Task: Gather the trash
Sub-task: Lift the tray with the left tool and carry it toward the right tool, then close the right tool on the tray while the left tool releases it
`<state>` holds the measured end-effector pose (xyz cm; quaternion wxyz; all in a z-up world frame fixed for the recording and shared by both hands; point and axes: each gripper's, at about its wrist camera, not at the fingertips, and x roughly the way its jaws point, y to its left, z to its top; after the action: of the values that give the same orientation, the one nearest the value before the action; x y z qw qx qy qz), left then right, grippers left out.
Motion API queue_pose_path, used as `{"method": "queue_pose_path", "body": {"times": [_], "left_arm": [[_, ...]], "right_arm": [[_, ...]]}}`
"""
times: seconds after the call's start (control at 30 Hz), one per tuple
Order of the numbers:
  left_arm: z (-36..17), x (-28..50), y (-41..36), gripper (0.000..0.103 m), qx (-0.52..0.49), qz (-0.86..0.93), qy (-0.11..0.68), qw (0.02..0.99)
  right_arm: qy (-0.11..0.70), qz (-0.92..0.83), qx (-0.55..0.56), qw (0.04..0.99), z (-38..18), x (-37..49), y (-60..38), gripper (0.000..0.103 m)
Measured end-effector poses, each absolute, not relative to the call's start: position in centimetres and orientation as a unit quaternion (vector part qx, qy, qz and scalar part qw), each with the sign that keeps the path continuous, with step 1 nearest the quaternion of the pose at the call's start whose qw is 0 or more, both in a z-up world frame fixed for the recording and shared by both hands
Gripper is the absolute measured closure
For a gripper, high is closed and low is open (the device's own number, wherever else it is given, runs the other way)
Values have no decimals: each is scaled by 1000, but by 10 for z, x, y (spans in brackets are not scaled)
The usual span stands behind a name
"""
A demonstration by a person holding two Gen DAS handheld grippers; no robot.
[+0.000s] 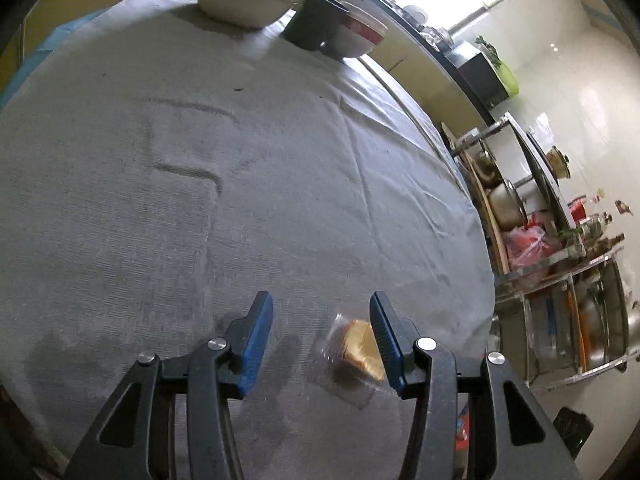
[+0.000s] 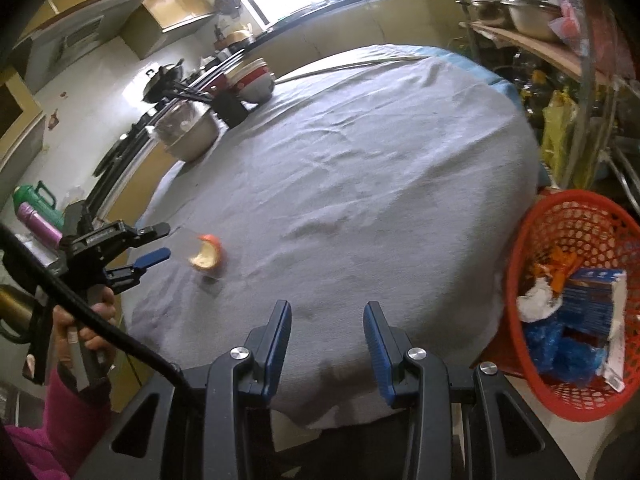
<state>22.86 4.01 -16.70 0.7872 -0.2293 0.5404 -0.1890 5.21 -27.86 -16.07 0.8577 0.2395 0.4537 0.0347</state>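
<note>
Fingers apart, left gripper [image 1: 321, 312] beside apple core [image 2: 207, 255]

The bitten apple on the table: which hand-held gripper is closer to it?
Left. The left hand-held gripper is open right beside the bitten apple; the right hand-held gripper hangs open farther back, near the table's edge.

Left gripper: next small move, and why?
Probably ease the left gripper forward and slightly right, then close. It is open, and the clear wrapper with the food scrap lies on the cloth hard against the right finger, not centred between them. The right wrist view shows the fingertips just short of it. The red basket waits beside the table.
</note>
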Motion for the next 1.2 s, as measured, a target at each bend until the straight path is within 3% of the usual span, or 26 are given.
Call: {"method": "queue_pose_path", "body": {"times": [0.27, 0.5, 0.67, 1.13, 1.17, 1.2], "left_arm": [[-177, 220, 27, 52, -210, -215, 567, 767], [-181, 224, 44, 52, -235, -205, 569, 761], [-178, 221, 68, 52, -222, -177, 567, 773], [-176, 222, 94, 52, -204, -153, 579, 775], [-176, 223, 96, 52, -206, -151, 580, 774], [-177, 223, 98, 52, -209, -151, 581, 772]], "right_arm": [[448, 113, 255, 849, -164, 80, -247, 62], [418, 186, 227, 860, -162, 119, -211, 32], [412, 224, 122, 875, -169, 142, -180, 26], [418, 291, 15, 861, -200, 187, -139, 26], [422, 278, 8, 863, -202, 188, -137, 28], [425, 269, -3, 865, -203, 188, -134, 43]]}}
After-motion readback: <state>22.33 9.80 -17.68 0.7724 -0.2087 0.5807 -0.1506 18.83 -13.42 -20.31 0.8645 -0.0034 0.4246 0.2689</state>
